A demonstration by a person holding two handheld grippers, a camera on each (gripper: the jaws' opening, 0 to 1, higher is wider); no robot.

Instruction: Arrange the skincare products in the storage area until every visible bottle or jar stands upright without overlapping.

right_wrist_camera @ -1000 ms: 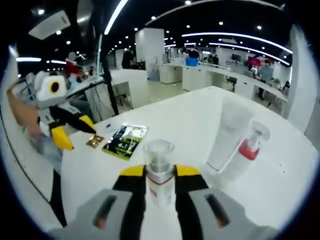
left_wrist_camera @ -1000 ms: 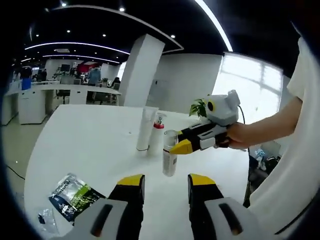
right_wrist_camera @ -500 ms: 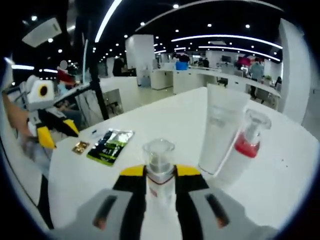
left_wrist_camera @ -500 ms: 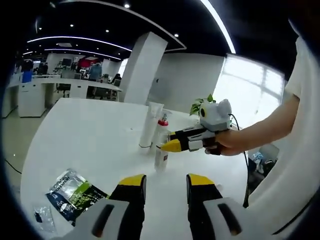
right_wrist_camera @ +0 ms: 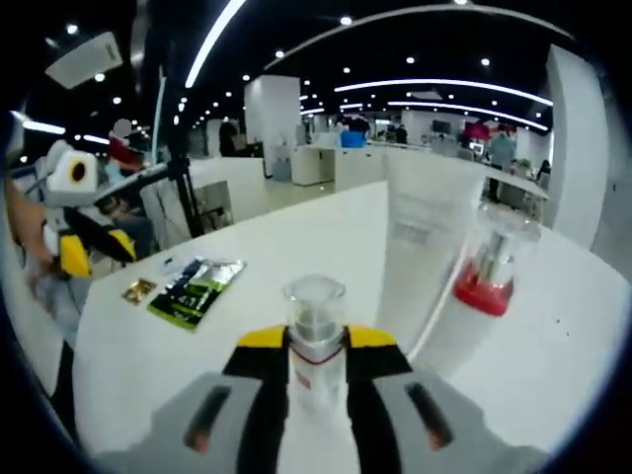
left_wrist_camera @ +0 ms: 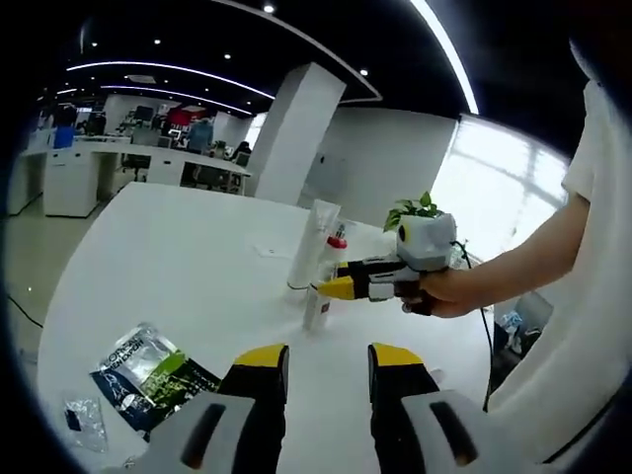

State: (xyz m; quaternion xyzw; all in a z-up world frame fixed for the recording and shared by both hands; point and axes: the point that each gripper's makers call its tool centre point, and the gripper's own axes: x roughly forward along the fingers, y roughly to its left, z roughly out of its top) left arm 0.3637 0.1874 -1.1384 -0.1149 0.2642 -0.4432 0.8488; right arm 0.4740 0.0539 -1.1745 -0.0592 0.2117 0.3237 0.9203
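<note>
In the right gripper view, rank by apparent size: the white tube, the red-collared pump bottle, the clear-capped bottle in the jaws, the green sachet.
1. Tall white squeeze tube.
2. Red-collared pump bottle and clear-capped bottle held in the right gripper look alike; the held one is nearer, so unranked.
3. Green foil sachet, farthest away.

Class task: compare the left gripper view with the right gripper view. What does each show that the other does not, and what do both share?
Left gripper view alone: a potted plant behind the right gripper, and that gripper seen from the side, with the person's hand on it.

Right gripper view alone: the small bottle's clear cap and red band close up, pinched between the right gripper's jaws, and a gold sachet.

Both: the white table, the white tube, the red-collared pump bottle, the small bottle and the green packet. The left gripper is open.
</note>
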